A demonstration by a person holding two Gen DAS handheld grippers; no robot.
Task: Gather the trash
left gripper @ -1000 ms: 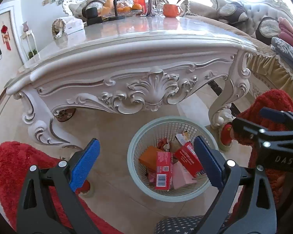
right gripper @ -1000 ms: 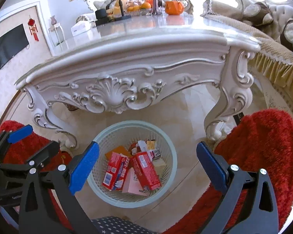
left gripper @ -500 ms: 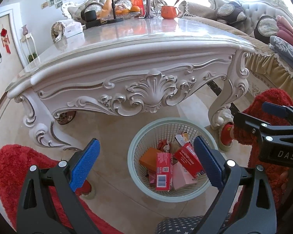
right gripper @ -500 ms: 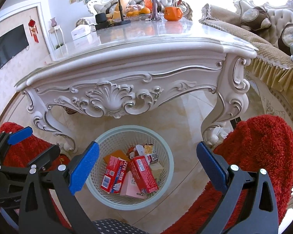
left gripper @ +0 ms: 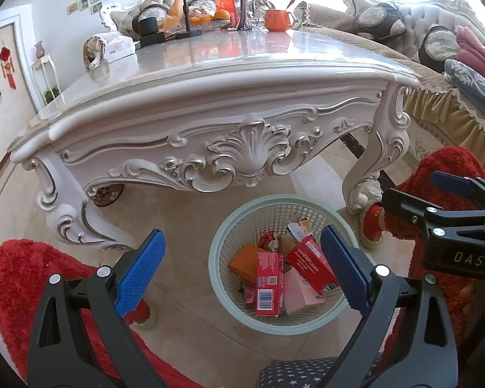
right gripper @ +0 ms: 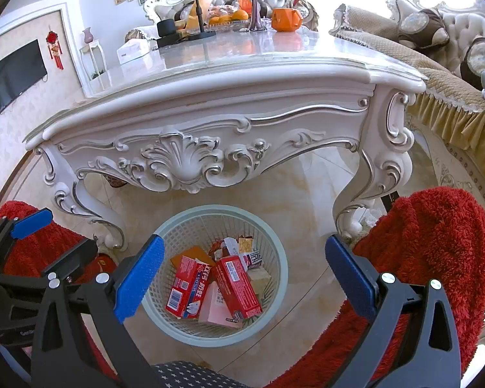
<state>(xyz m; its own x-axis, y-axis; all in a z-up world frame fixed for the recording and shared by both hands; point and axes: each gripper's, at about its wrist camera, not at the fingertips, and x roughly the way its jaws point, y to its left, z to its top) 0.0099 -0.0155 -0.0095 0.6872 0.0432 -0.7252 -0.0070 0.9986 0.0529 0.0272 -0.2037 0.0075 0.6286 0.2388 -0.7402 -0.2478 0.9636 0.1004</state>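
A pale green mesh waste basket (left gripper: 224, 239) stands on the tiled floor in front of the ornate white table (left gripper: 242, 97). It holds several boxes, among them a red box (left gripper: 267, 283), an orange box (left gripper: 244, 263) and a pink box (left gripper: 299, 289). The basket also shows in the right wrist view (right gripper: 283, 260) with red boxes (right gripper: 237, 286). My left gripper (left gripper: 242, 268) is open and empty above the basket. My right gripper (right gripper: 242, 271) is open and empty above it too. The right gripper shows at the right of the left wrist view (left gripper: 443, 213).
Red fluffy slippers lie on the floor either side of the basket (left gripper: 19, 278) (right gripper: 436, 245). The tabletop carries an orange mug (left gripper: 276, 19), a vase, a fruit dish and a white box (left gripper: 119, 48). A sofa with cushions (left gripper: 436, 42) stands at the right.
Both grippers have risen and drawn back a little, so the tabletop shows more. Both stay open and empty. The boxes in the basket have not moved.
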